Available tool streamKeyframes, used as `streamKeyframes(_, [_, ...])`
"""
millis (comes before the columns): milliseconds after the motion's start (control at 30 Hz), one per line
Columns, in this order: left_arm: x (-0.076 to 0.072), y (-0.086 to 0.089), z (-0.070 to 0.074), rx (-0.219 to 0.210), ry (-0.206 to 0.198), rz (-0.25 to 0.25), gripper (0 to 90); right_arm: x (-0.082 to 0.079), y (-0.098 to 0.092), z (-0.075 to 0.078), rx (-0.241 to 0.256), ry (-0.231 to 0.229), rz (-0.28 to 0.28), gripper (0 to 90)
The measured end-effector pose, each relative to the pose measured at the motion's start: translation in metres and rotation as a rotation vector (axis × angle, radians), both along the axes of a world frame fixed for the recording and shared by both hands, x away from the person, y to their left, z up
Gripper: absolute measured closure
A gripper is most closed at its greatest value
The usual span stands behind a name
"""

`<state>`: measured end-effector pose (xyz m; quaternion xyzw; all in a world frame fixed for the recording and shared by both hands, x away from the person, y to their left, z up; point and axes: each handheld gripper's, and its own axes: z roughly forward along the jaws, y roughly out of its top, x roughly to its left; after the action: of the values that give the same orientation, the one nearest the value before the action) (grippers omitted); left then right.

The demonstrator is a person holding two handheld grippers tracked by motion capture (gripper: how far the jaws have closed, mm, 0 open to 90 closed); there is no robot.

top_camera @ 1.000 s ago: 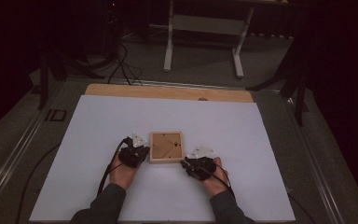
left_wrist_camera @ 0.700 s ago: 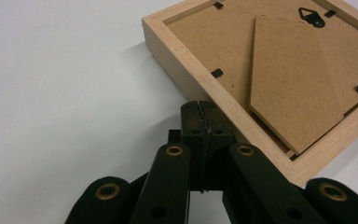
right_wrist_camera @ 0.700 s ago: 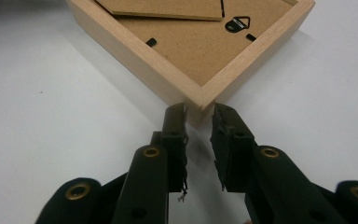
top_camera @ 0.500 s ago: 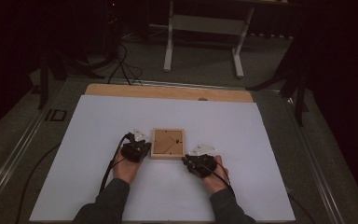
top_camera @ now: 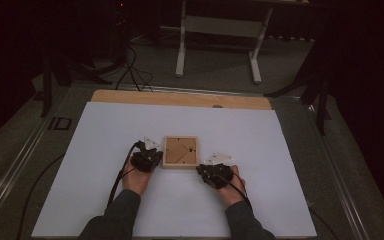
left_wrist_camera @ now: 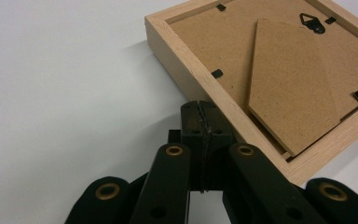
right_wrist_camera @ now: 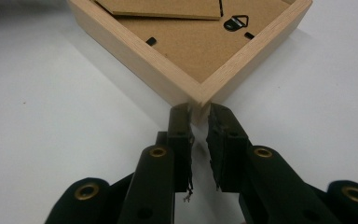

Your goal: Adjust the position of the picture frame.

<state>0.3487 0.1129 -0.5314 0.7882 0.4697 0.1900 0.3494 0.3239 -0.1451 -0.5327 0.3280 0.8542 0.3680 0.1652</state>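
Since the earlier frame, the left tool has come closer to the picture frame and now sits against its left edge; the right tool has stayed at the frame's near right corner. The frame lies face down near the middle of the white surface, with its brown backing board and folded stand turned up.

In the left gripper view the left tool has its jaws pressed fully together, holding nothing, with the tips touching the frame's wooden side. In the right gripper view the right tool has a narrow gap between its jaws, and the frame's corner stands just at the tips, not yet clamped.

I judge the step in hand to be steadying or positioning the frame from two sides. The next move probably calls for the right tool to close on the corner, or for the left tool to open and reach one of the small black clips on the back.

No brand or writing is readable on the frame. To the left of the frame, beside the surface, a mark like "ID" is visible.
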Motion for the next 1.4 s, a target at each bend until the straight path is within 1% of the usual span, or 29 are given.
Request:
streamKeyframes(333, [0.001, -0.001, 0.000, -0.003, -0.001, 0.008, 89.5, 0.002, -0.001, -0.001, 0.004, -0.005, -0.008, 79.2])
streamKeyframes(500, [0.002, -0.001, 0.000, -0.001, 0.001, 0.002, 89.4, 0.002, -0.001, -0.001, 0.010, -0.001, -0.010, 79.5])
streamKeyframes(600, [0.003, 0.000, -0.001, 0.000, 0.003, 0.008, 89.3, 0.003, -0.001, -0.001, 0.017, 0.004, -0.007, 80.1])
streamKeyframes(900, [0.005, 0.001, -0.002, -0.007, 0.005, 0.023, 89.1, 0.005, 0.000, -0.002, 0.021, -0.004, -0.007, 80.2])
streamKeyframes(1033, [0.005, 0.003, -0.002, 0.001, 0.011, 0.017, 87.1, 0.007, 0.001, -0.002, 0.023, -0.004, -0.004, 80.3])
streamKeyframes(1067, [0.005, 0.003, -0.002, -0.002, 0.010, 0.018, 86.0, 0.007, 0.000, -0.001, 0.027, -0.003, -0.003, 80.7])
streamKeyframes(1133, [0.005, 0.004, -0.001, -0.005, 0.009, 0.015, 84.7, 0.006, -0.002, 0.003, 0.045, -0.011, 0.005, 80.7])
streamKeyframes(1167, [0.004, 0.005, -0.001, -0.006, 0.007, 0.013, 84.1, 0.006, -0.004, 0.006, 0.054, -0.020, 0.008, 80.8])
streamKeyframes(1200, [0.003, 0.006, 0.000, -0.008, 0.006, 0.012, 82.4, 0.005, -0.005, 0.012, 0.068, -0.038, -0.001, 82.5])
streamKeyframes(1300, [0.002, 0.008, 0.001, -0.015, 0.000, 0.014, 80.1, 0.005, -0.006, 0.014, 0.072, -0.051, -0.007, 83.8])
streamKeyframes(1367, [0.000, 0.011, 0.004, -0.034, -0.013, 0.015, 78.6, 0.007, -0.006, 0.016, 0.081, -0.081, -0.025, 89.4])
streamKeyframes(1400, [-0.001, 0.012, 0.006, -0.037, -0.016, 0.012, 77.6, 0.008, -0.006, 0.016, 0.084, -0.089, -0.030, 89.5])
